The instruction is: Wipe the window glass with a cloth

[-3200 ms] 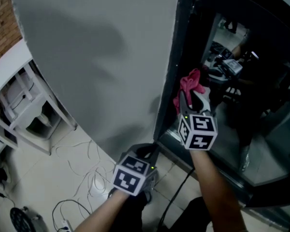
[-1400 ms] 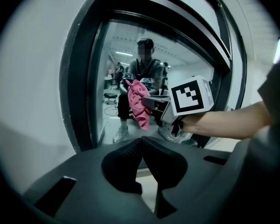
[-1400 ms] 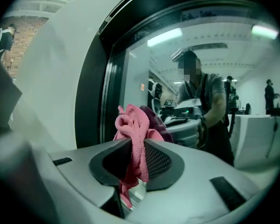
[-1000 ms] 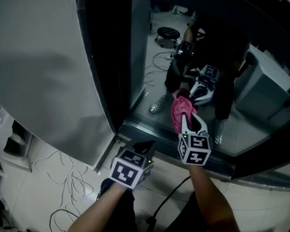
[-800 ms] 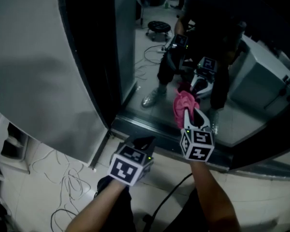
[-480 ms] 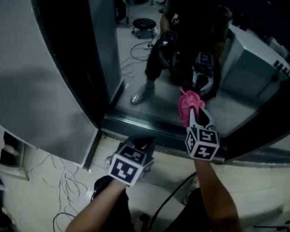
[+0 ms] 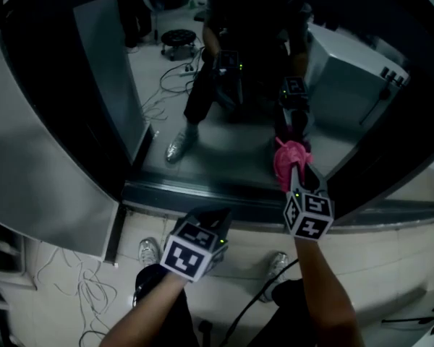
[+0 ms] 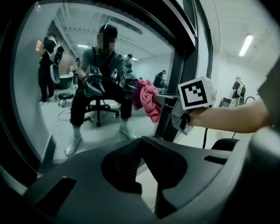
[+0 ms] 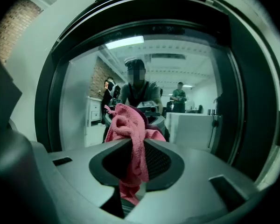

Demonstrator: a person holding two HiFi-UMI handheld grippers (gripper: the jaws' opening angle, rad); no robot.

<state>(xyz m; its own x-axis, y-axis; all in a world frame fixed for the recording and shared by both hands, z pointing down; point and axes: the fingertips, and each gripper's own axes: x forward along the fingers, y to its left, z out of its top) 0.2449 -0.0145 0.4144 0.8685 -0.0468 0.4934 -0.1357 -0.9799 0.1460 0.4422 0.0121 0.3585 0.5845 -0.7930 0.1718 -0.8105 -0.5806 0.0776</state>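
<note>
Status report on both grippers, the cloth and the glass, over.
Right gripper shut on pink cloth. Cloth up at the window glass, contact unclear. Left gripper shut, empty, below the window frame. Nothing in the way.

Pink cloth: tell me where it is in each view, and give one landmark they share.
Head view: cloth right of centre, ahead of the right gripper, at the glass.
Left gripper view: upper middle, left of that gripper.
Right gripper view: centre, between its jaws.
Shared landmark: the window frame.
</note>
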